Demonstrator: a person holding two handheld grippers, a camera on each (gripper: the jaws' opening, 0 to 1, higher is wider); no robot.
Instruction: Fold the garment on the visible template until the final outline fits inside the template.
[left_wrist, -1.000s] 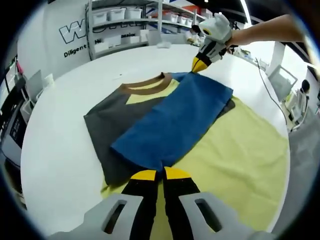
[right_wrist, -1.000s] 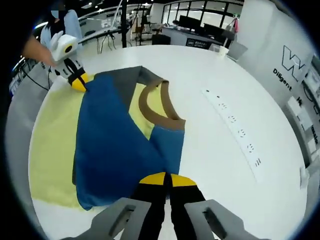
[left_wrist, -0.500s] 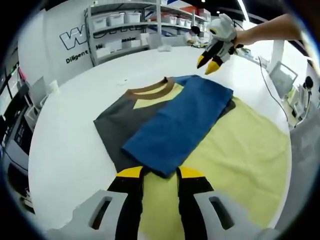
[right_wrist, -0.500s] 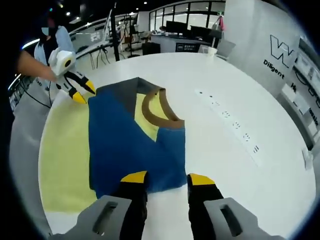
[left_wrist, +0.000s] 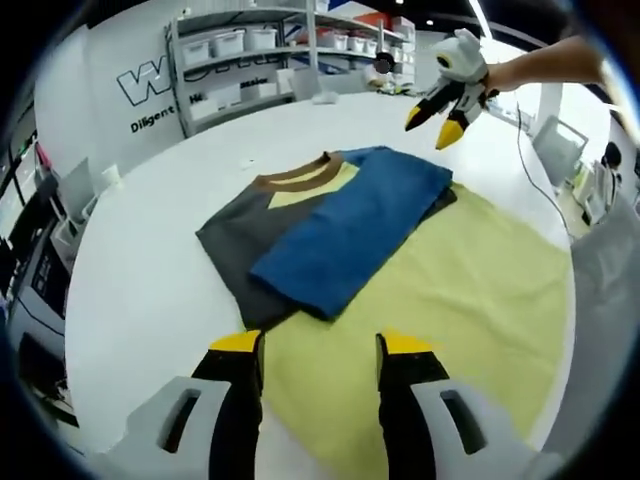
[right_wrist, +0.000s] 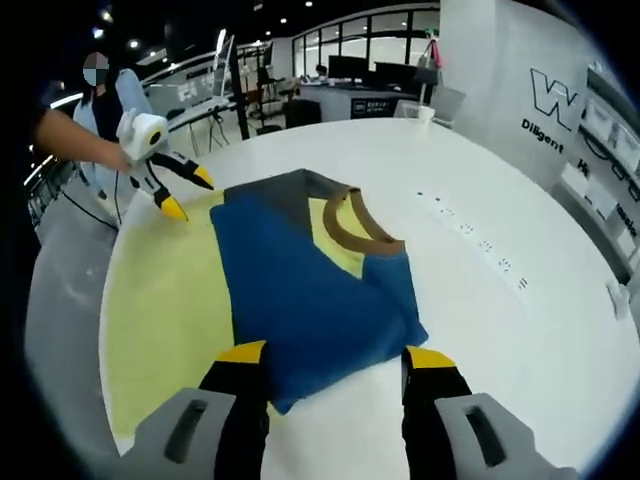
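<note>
Left gripper view: our left gripper (left_wrist: 312, 345) hangs open and empty over the yellow template (left_wrist: 440, 290); our right gripper (right_wrist: 333, 355) is likewise spread, holding nothing. We judge both released so the folded garment (left_wrist: 320, 225) lies free, straddling the template's edge and partly on the white worktop (left_wrist: 140, 260).

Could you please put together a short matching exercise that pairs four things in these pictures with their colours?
Things:
1. Folded-over panel of the garment
2. Ribbed collar band
3. Flat template sheet under the garment
4. Round table

Colours:
A. white
B. blue
C. pale yellow
D. brown

Pairs: 1-B, 2-D, 3-C, 4-A
</note>
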